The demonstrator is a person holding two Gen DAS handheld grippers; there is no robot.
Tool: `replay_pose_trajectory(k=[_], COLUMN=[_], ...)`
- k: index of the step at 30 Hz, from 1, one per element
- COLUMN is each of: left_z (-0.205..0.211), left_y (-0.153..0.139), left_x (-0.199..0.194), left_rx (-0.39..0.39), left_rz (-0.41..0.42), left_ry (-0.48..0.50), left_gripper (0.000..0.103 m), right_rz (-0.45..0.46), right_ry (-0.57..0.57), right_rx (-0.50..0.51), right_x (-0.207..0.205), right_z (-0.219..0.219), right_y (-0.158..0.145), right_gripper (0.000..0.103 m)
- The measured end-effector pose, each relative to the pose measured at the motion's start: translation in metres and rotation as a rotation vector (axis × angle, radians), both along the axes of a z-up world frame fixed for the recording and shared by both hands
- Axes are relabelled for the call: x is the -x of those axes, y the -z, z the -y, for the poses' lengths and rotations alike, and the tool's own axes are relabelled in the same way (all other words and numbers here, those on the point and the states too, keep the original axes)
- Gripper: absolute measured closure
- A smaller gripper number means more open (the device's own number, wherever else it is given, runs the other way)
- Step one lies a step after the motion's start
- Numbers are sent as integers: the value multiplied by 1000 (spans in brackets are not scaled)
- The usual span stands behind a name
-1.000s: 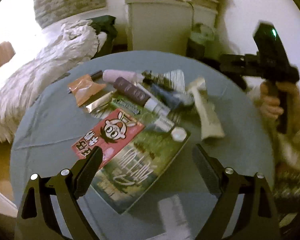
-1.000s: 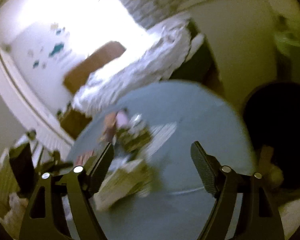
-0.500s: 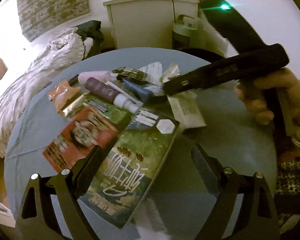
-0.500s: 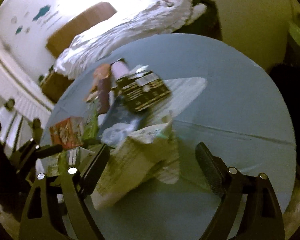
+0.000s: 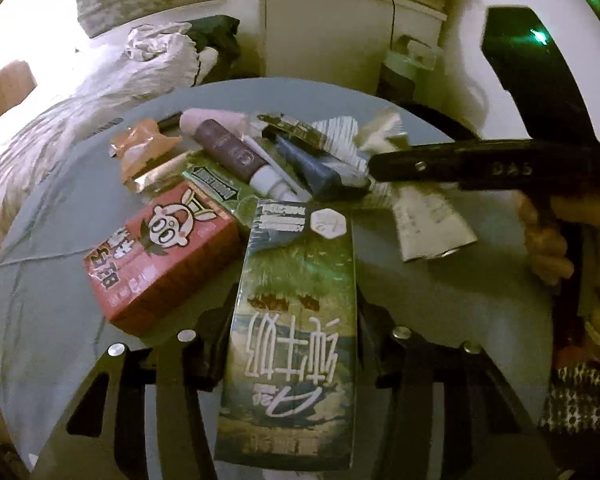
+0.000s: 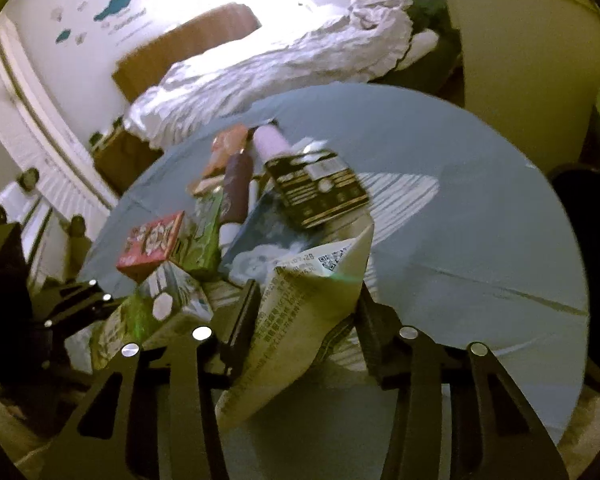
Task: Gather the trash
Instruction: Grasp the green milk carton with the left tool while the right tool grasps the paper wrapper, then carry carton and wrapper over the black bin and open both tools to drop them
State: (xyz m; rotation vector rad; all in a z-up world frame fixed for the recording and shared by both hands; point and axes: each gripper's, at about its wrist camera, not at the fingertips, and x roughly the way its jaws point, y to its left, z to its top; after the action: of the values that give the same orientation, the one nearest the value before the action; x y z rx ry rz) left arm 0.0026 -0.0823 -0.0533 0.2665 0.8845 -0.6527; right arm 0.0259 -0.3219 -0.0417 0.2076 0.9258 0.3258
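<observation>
Spreading across the round blue-grey table [image 5: 60, 248], a heap of trash waits to be collected, and the step in hand looks like the first grab, both tools taking an item at once. Largest is the green milk carton [image 5: 296, 320], lying flat at the near edge of the heap, its sides between the fingers of the left gripper [image 5: 294, 320]; those jaws are closing and appear to meet the carton's walls. Beside it lies the red snack box [image 5: 160, 256], touching the carton's corner. Smaller, at the heap's right side, the crumpled white paper wrapper [image 6: 300, 312] sits between the closing jaws of the right gripper [image 6: 304, 320], seemingly pinched. Tubes and sachets lie behind. Next, each grip should firm up before lifting, since the carton could drag the red box along.
</observation>
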Motion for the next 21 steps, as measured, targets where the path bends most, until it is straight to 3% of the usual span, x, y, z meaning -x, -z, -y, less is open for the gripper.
replay_pose_trajectory(k=[4, 12, 21], left_z=[-8, 16, 137], left_y=[-14, -59, -96], left_x=[0, -5, -43], left_rx=[130, 266, 410], left_rz=[-16, 60, 107], left_ry=[-33, -58, 52], left_gripper=[54, 54, 54], right_rz=[47, 236, 409], right_ry=[50, 261, 593], right_rx=[-64, -99, -42], right_x=[8, 25, 31], right_z=[27, 103, 209], right_y=[-11, -42, -65], right_gripper=[58, 58, 58])
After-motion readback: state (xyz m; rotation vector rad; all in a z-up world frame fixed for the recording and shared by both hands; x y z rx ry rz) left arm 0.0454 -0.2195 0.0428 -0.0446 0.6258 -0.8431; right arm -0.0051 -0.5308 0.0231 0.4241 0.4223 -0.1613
